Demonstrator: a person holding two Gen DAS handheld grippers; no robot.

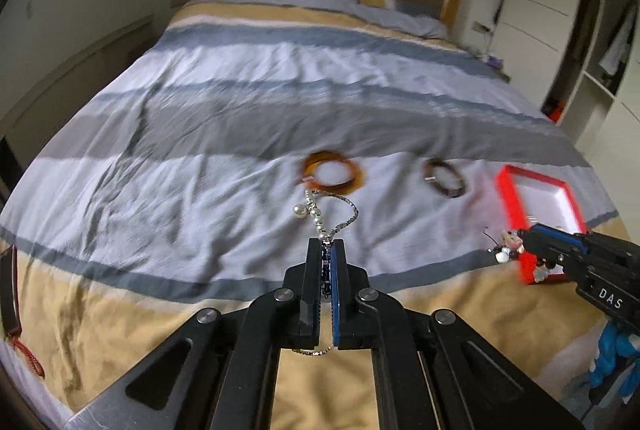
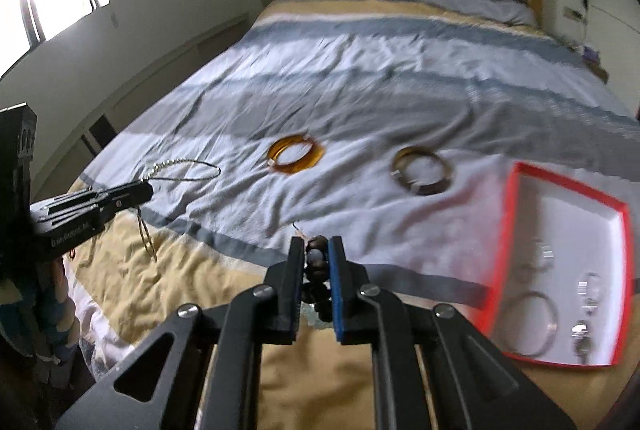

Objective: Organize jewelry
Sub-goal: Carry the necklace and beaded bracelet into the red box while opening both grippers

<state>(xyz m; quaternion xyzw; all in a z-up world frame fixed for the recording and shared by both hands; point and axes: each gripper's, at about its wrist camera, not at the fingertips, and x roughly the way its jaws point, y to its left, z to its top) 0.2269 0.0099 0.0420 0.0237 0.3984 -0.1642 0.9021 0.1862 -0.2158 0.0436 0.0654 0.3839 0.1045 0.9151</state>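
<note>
Slippage risk: left tool [image 1: 327, 244] pinches thin silver beaded chain [image 1: 326, 213], right tool [image 2: 316, 244] clamps dark bead bracelet [image 2: 314, 262]; either may drop short of red-rimmed tray [image 2: 516, 226].

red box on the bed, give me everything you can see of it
The red box is a shallow rectangular tray, seemingly cardboard, with red walls and a white floor, open with no lid in view. It lies flat on the striped bedspread near the foot of the bed, to the right of the brown bangle. Inside lie a thin silver bangle and a few small silvery pieces, too blurred to name. Neither gripper touches it; in the left wrist view the right gripper overlaps its near edge.
</note>
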